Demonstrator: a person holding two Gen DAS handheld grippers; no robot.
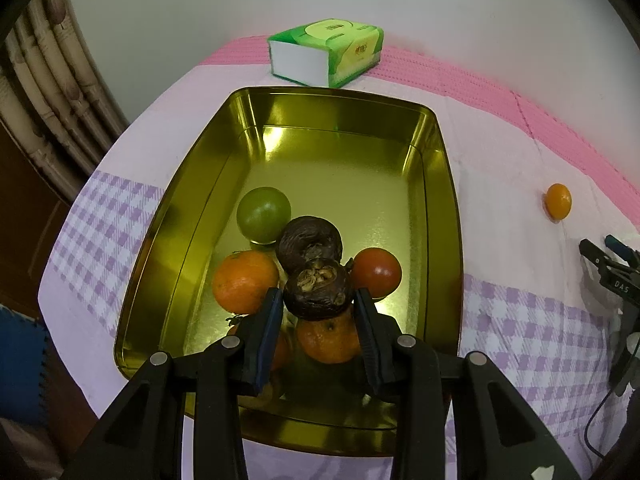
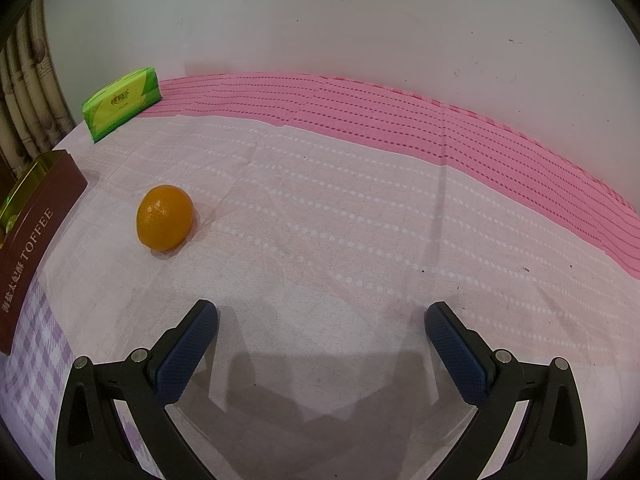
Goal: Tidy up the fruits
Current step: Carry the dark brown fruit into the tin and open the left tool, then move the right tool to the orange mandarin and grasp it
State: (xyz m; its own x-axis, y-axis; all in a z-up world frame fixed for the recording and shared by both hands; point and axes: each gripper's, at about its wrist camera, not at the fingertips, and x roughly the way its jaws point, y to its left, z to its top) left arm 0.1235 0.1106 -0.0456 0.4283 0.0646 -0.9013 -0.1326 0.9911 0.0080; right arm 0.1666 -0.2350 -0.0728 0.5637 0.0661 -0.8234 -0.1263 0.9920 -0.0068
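**Fruit tin and loose orange: stock on the cloth**

Over the near end of the gold tin (image 1: 436, 168), the left gripper (image 1: 316, 300) has its blue pads (image 1: 268, 336) pressed on either side of a dark brown wrinkled fruit (image 1: 318, 288); whether that fruit is lifted or rests on the pile under it cannot be told.

Contents of the tin, all gathered toward its near end:
- Green round fruit (image 1: 263, 214), furthest in, toward the left wall.
- Second dark brown fruit (image 1: 310, 242), just behind the clamped one and touching it.
- Orange (image 1: 244, 282), left of the clamped fruit, beside the left pad.
- Red round fruit (image 1: 378, 272), right of the clamped fruit.
- Another orange (image 1: 328, 340), beneath the clamped fruit, partly hidden by the fingers.
- More orange-coloured fruit lower left, mostly hidden behind the gripper.

The far half of the tin floor holds nothing but reflections. The tin's outer wall is brown and reads "TOFFEE" in the right wrist view.

Outside the tin:
- Loose small orange (image 2: 165, 222) on the pale part of the tablecloth (image 2: 360, 220), to the right of the tin and apart from it.
- Green tissue pack (image 1: 326, 52) past the tin's far edge, on the pink strip along the wall.

Right gripper (image 2: 322, 330): low over bare cloth, fingers spread wide and holding nothing; the loose orange lies ahead and to its left.
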